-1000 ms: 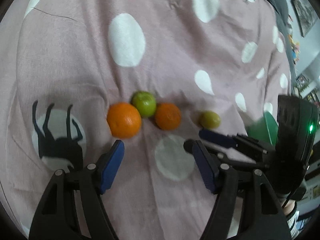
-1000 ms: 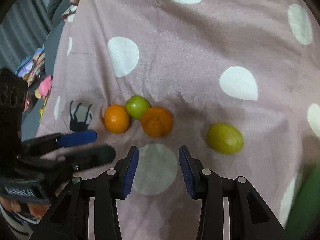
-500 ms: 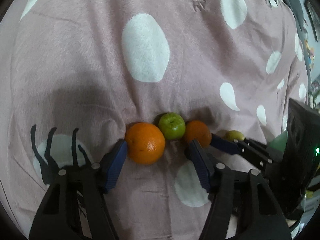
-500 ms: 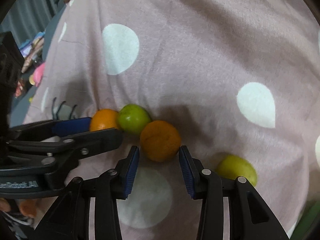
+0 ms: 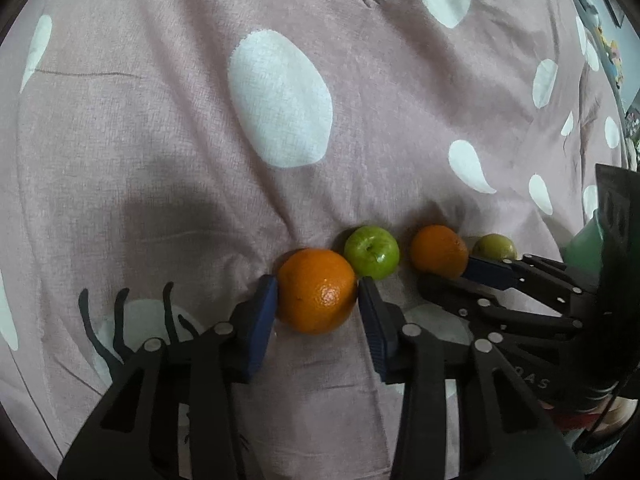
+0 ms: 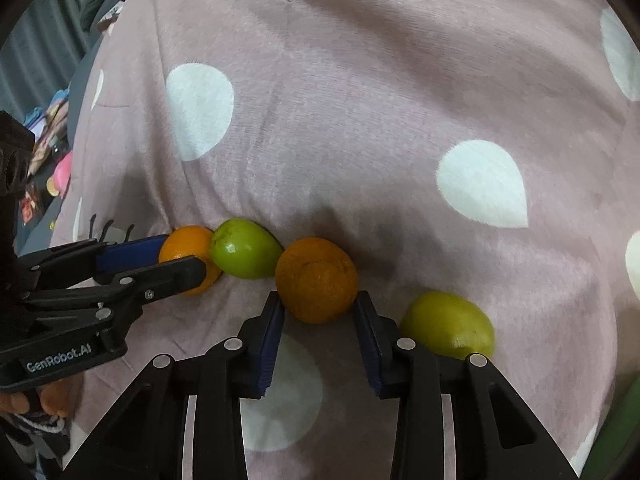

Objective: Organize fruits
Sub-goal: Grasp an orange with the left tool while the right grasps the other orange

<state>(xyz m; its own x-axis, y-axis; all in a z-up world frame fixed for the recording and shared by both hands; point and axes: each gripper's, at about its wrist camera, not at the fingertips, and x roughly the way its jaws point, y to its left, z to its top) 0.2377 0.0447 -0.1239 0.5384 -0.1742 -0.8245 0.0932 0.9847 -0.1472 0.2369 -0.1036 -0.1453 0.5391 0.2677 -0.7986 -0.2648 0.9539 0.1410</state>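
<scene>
Four fruits lie in a row on the mauve fleece blanket with white drop-shaped spots [image 5: 160, 128]. We log the left gripper [image 5: 318, 300] with its blue-padded fingers [image 5: 262, 312] on either side of the large round orange [image 5: 316, 290], both pads touching its skin: closed on it, the fruit seated between the fingertips. Beside it, touching, sits the glossy green apple [image 5: 372, 252]. We log the right gripper [image 6: 318, 316] with its fingers [image 6: 272, 332] flanking the duller second orange [image 6: 316, 280], pads against its lower sides; we read this as a grip. The yellow-green oval fruit [image 6: 448, 324] lies just beside the right gripper's outer finger, apart from the other three.
</scene>
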